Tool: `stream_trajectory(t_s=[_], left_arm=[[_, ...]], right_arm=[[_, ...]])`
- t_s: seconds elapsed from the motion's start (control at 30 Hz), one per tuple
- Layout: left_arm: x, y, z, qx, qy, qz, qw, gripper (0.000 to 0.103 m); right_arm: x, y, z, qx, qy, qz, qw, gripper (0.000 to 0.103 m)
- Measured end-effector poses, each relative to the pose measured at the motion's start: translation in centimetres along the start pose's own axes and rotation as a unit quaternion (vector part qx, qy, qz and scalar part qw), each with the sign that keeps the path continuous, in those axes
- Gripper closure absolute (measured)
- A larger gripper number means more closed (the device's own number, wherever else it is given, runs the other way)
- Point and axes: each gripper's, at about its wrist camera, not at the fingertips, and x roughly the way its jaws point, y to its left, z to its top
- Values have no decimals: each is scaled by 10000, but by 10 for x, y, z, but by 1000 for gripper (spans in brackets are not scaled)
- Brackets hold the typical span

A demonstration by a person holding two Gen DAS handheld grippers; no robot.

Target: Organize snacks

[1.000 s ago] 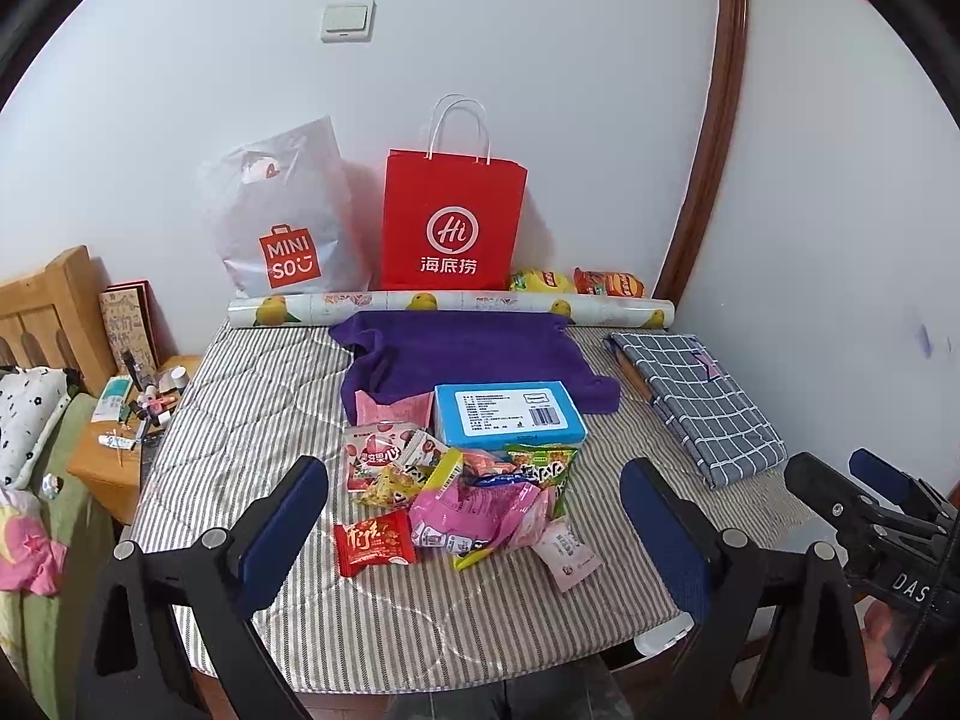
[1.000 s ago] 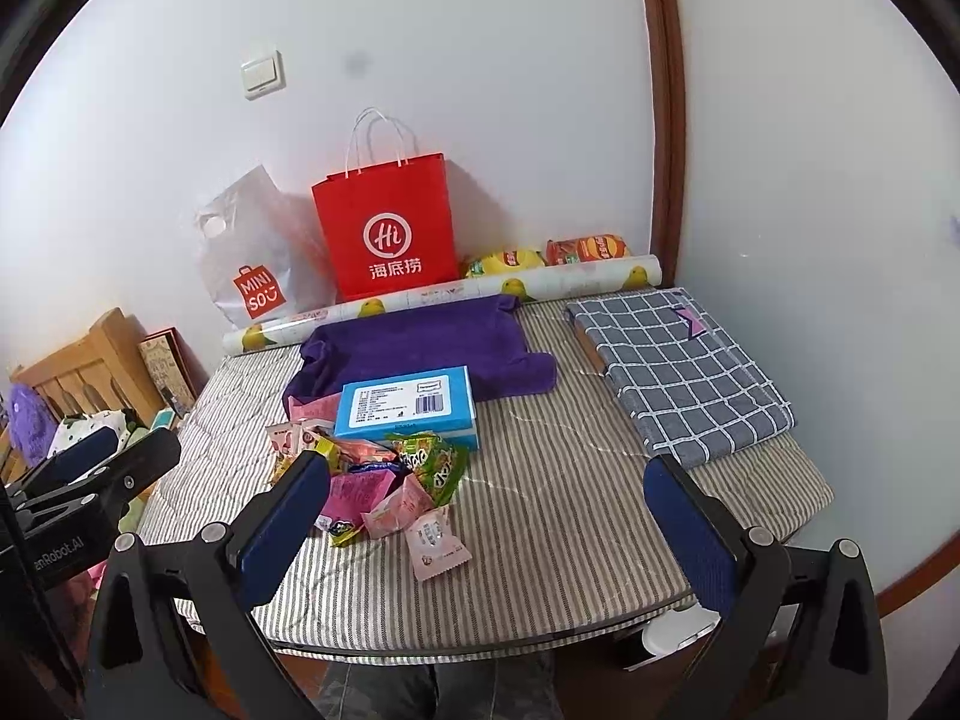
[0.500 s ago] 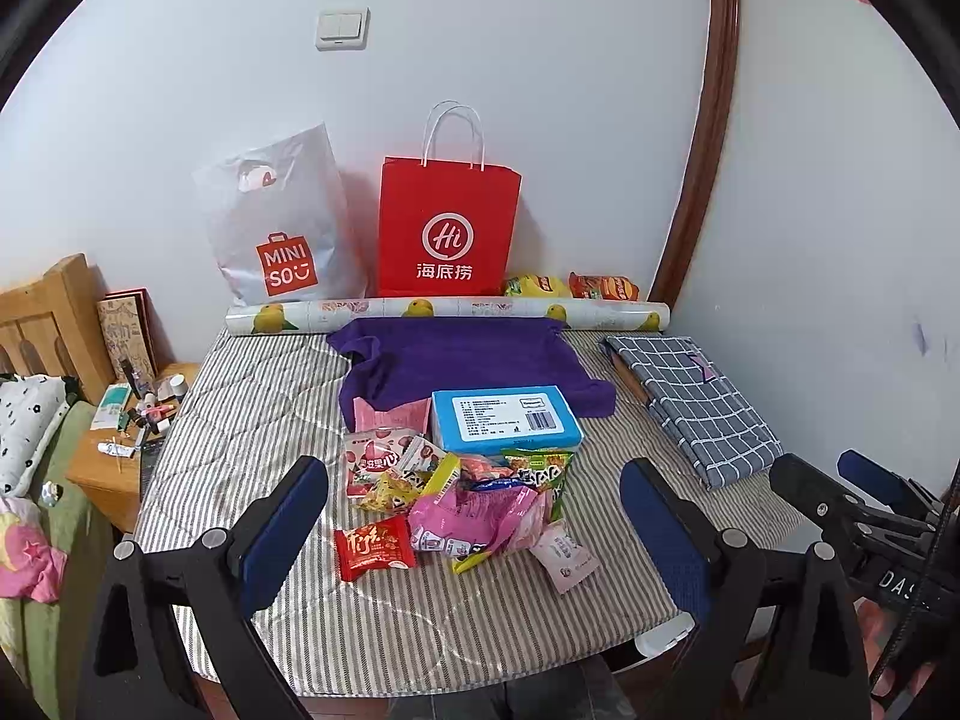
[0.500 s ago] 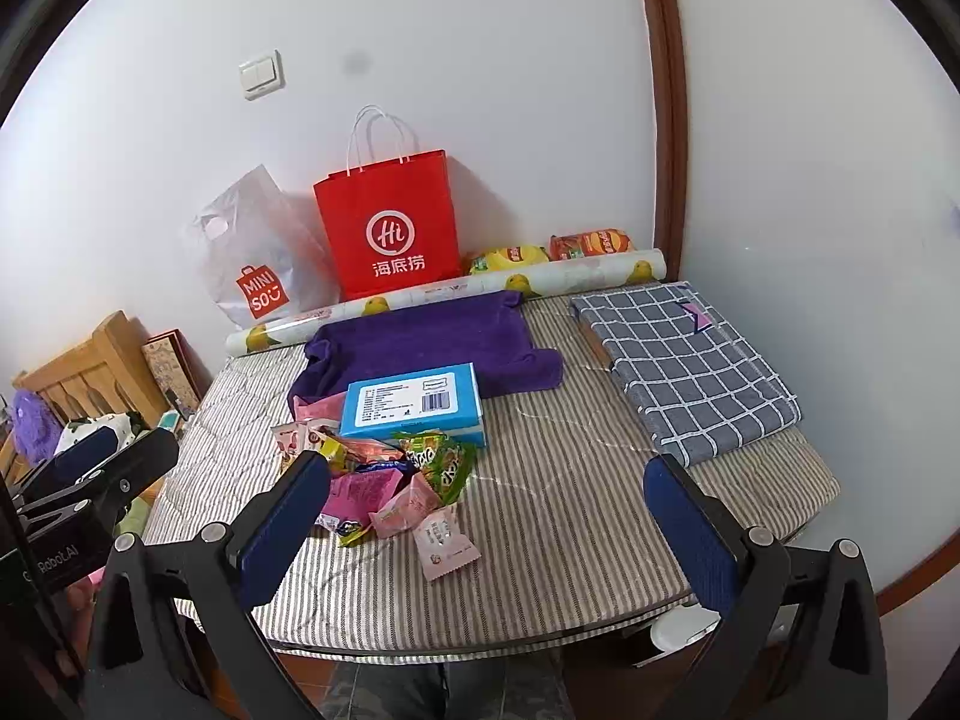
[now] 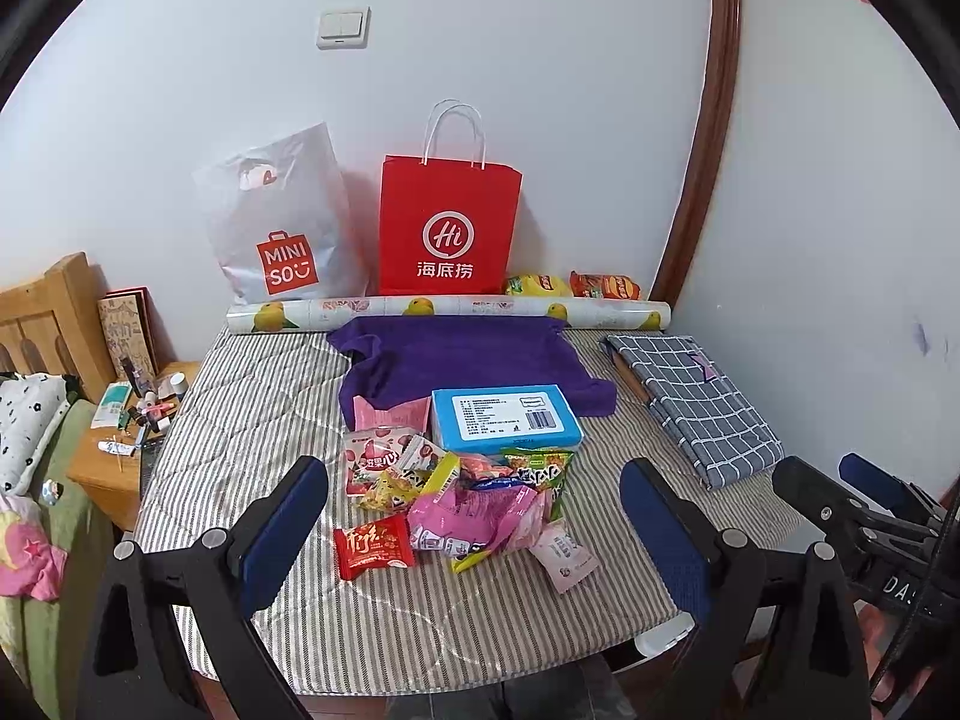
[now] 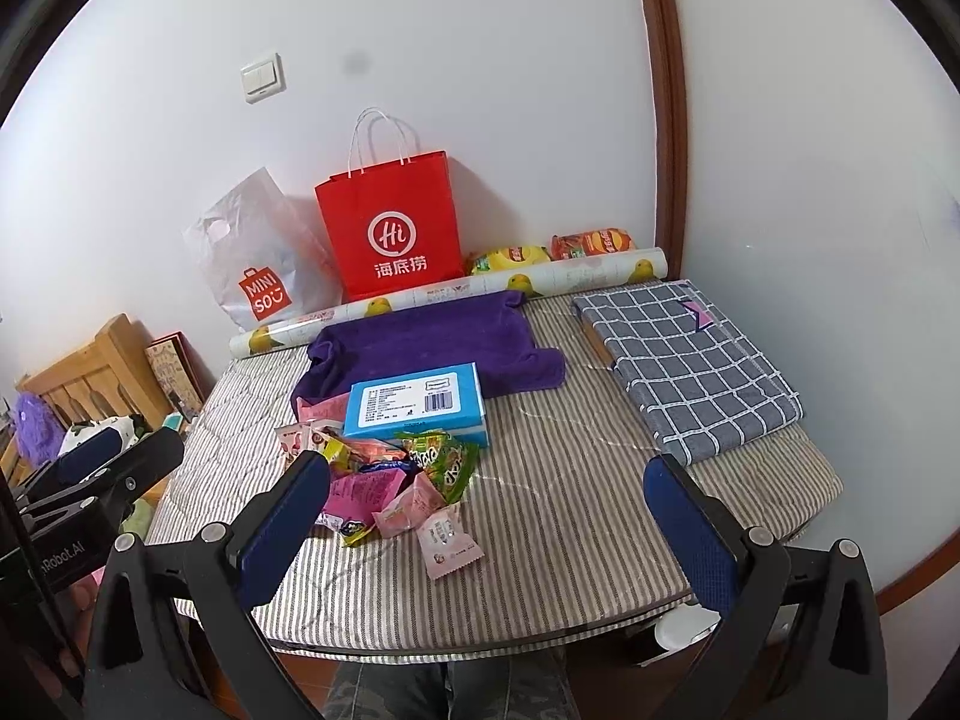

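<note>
Both tongs, left (image 5: 474, 534) and right (image 6: 486, 522), gape empty over the desk (image 6: 570, 516), where snacks (image 5: 456, 498) heap before one blue box (image 5: 504, 417); two bags (image 5: 447, 228) line its far edge.

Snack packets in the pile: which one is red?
The small red packet at the pile's front left corner, lying flat on the striped cover; its neighbours are pink, yellow and green.

You are looking at a table cover (image 5: 252, 402) showing grey and white stripes. A towel (image 5: 462, 354) is showing deep purple, a box (image 5: 504, 417) bright blue with a white label. A paper bag (image 5: 447, 228) is glowing red with white lettering. A folded cloth (image 5: 696, 405) is showing grey with white checks. Blue pads (image 5: 282, 525) are lining your black grippers.
</note>
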Motion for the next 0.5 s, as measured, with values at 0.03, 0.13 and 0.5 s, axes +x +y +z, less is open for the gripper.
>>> stream_trajectory(t_s=[0.03, 0.13, 0.5], left_arm=[[0, 0, 0, 1, -3, -4, 10000, 4], [0, -2, 0, 17, -11, -5, 10000, 4], [0, -7, 1, 75, -24, -29, 10000, 4]], right_arm=[[0, 0, 0, -4, 1, -2, 10000, 0], [-1, 0, 0, -7, -12, 9, 10000, 0], [-4, -1, 0, -9, -38, 30, 10000, 0]])
